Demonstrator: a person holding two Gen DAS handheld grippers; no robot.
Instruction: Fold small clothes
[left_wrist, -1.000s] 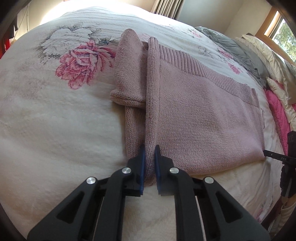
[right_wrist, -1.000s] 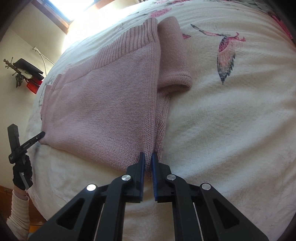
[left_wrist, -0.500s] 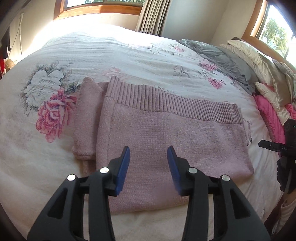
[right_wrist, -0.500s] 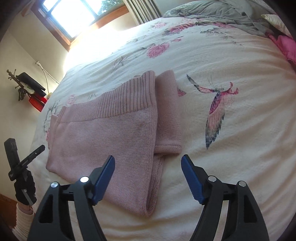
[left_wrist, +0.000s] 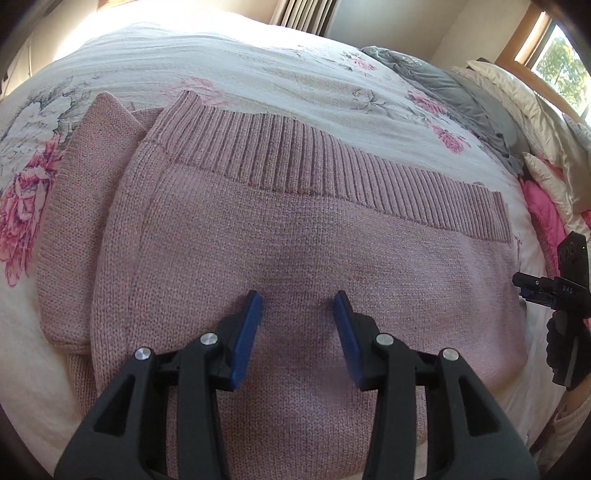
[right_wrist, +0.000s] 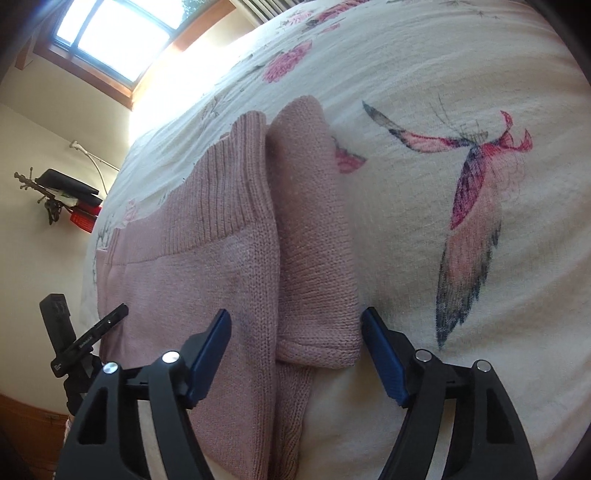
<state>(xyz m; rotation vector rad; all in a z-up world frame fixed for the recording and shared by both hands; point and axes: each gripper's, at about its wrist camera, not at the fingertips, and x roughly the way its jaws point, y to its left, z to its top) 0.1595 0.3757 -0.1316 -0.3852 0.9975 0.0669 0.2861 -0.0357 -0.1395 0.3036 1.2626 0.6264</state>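
Observation:
A dusty-pink knitted sweater (left_wrist: 303, 236) lies folded flat on the flowered bedspread (left_wrist: 221, 62), ribbed hem at the far edge and a sleeve (left_wrist: 74, 206) folded alongside on the left. My left gripper (left_wrist: 297, 306) hovers open over the sweater's near middle, nothing between its blue pads. In the right wrist view the same sweater (right_wrist: 207, 280) runs away from me with its other folded sleeve (right_wrist: 314, 236) beside it. My right gripper (right_wrist: 295, 325) stands wide open astride the sleeve's cuff end and the body's edge. The other gripper (right_wrist: 92, 336) shows at the left.
Grey and cream bedding with a pink quilt (left_wrist: 543, 214) is piled at the bed's right side. A window (right_wrist: 110, 40) glares at the top left in the right wrist view, above a wall hook holding dark items (right_wrist: 62, 192). Bare bedspread with a printed butterfly (right_wrist: 469, 206) lies right of the sweater.
Both grippers, shut on the sweater's folded edges a second ago, have let go and opened. Since half a second ago both have come lower and closer to the sweater.

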